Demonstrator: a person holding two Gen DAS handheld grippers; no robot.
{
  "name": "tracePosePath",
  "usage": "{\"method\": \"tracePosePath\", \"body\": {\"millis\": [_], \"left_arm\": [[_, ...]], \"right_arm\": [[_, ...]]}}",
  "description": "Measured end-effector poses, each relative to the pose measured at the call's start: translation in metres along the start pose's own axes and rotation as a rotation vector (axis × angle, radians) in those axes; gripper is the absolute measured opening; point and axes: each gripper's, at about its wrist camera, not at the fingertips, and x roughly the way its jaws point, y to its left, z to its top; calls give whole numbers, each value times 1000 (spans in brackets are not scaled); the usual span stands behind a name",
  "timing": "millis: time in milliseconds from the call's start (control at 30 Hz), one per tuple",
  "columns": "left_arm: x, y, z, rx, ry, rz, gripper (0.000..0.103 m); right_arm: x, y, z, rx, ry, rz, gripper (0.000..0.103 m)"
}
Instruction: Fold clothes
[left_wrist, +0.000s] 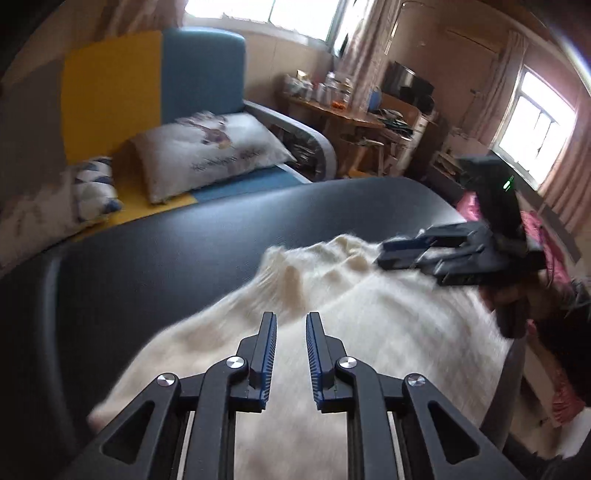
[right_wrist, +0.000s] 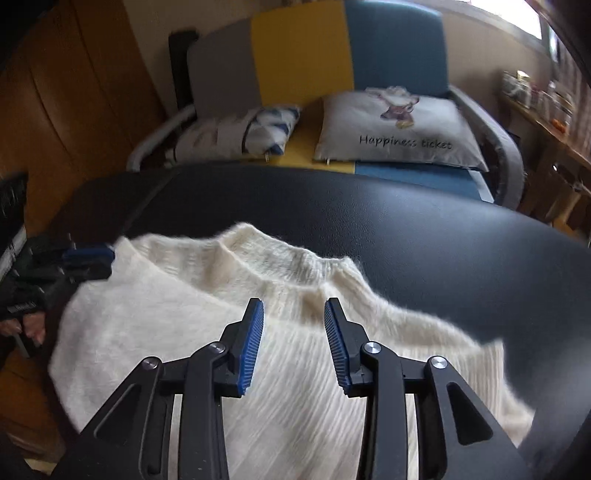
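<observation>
A cream fuzzy knit sweater (left_wrist: 369, 314) (right_wrist: 184, 295) lies spread on the black table (left_wrist: 184, 251) (right_wrist: 443, 251), its ribbed collar toward the far edge. My left gripper (left_wrist: 291, 321) hovers over the sweater's body, open with a narrow gap and no cloth between the blue pads. In the right wrist view, the left gripper (right_wrist: 88, 262) sits at the sweater's left shoulder edge. My right gripper (right_wrist: 294, 306) is open just behind the collar, with nothing between its fingers. From the left wrist view, the right gripper (left_wrist: 399, 254) reaches in beside the collar's right side.
Behind the table stands a grey, yellow and blue sofa (left_wrist: 203, 74) (right_wrist: 395, 44) with a printed white pillow (left_wrist: 214, 147) (right_wrist: 399, 129) and a patterned one (right_wrist: 266, 129). A cluttered wooden desk (left_wrist: 351, 114) is at the back right. Pink cloth (left_wrist: 535, 229) lies off the table's right.
</observation>
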Motion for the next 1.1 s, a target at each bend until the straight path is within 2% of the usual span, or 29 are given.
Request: {"method": "tracePosePath", "body": {"millis": [100,167,233,367,433,500,567,600,667,800,867,933,967,1033,1100], "left_arm": [[16,7,2,-40,21,25,16],[26,12,3,-66,35,41,16],[37,16,4,-93,50,58,15],[58,26,6,-146,78,91,15],[58,27,7,-158,73,85,15],[56,25,9,-161,60,59,15],[65,28,12,-172,88,66,16],[72,33,16,-195,111,70,14],[73,42,18,-253,96,33,15],[46,51,10,-299,54,-9,15],[12,63,-1,-337,-15,-20,17],[-26,76,-20,-355,-70,-38,19],[-50,81,-36,-348,-98,-17,21],[-76,88,-64,-346,-104,12,23],[-96,93,-98,-378,-79,-18,23]], "right_arm": [[29,-14,-1,-2,71,-34,37],[34,-27,-3,25,41,-16,35],[33,-37,-8,41,3,-43,30],[29,-46,-14,72,-26,-37,30],[25,-43,-10,76,-24,-3,33],[19,-34,-2,44,-52,29,33],[19,-22,7,-20,-57,49,33],[26,-19,10,-30,-32,45,33],[49,-20,12,-24,52,22,34],[40,-24,7,6,11,4,34],[22,-20,-1,1,-20,-18,35],[-4,-10,-17,-6,-50,-6,43],[-15,-5,-25,-4,-62,16,45],[-33,6,-45,8,-77,59,52],[-47,18,-69,27,-79,94,54]]}}
